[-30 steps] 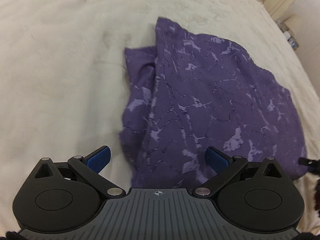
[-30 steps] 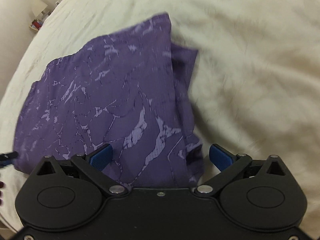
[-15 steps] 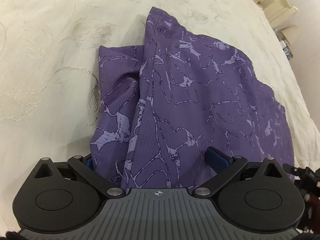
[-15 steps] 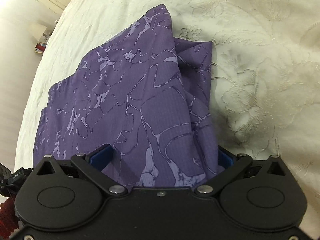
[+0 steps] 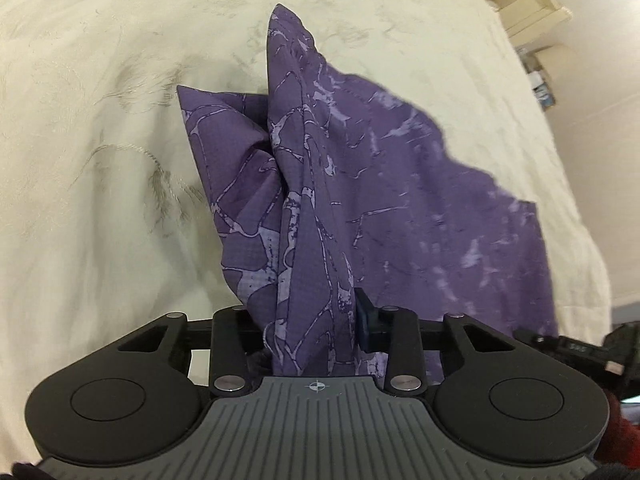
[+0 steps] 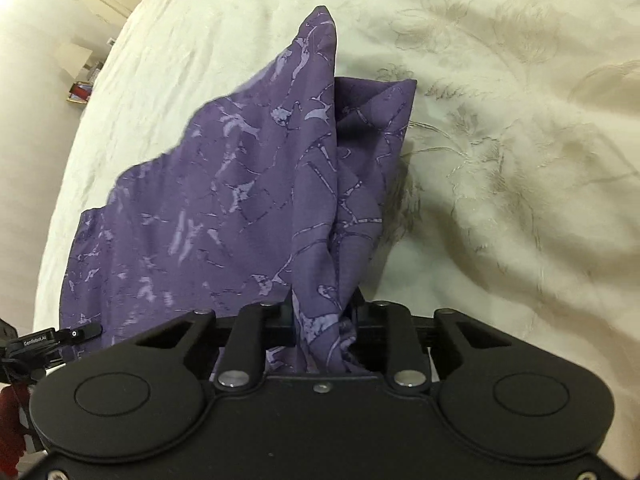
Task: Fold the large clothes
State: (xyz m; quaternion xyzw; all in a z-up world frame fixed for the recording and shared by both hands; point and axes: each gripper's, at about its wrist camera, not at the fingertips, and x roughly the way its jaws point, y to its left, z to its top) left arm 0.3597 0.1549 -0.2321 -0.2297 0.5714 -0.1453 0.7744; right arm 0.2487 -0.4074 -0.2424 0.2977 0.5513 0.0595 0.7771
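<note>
A purple garment (image 5: 400,200) with a pale crackle print lies bunched on a cream bed cover (image 5: 100,160). My left gripper (image 5: 308,316) has a gathered fold of its near left edge between the jaws, which are closing and pinching it; one blue pad (image 5: 364,316) shows beside the cloth. In the right wrist view the same purple garment (image 6: 240,200) rises in a taut ridge into my right gripper (image 6: 324,312), whose jaws are also closing tight on the near right edge. Both corners hang lifted off the bed.
The embroidered bed cover (image 6: 520,160) spreads around the garment. A cream headboard (image 5: 528,0) stands at the far corner, with small items (image 6: 80,92) on a stand beside the bed. The tip of the other gripper (image 5: 572,346) shows at the frame's right edge.
Both grippers went from wide open over the garment's near edge to closed on gathered cloth. The fabric has been drawn up into a ridge toward each gripper.
</note>
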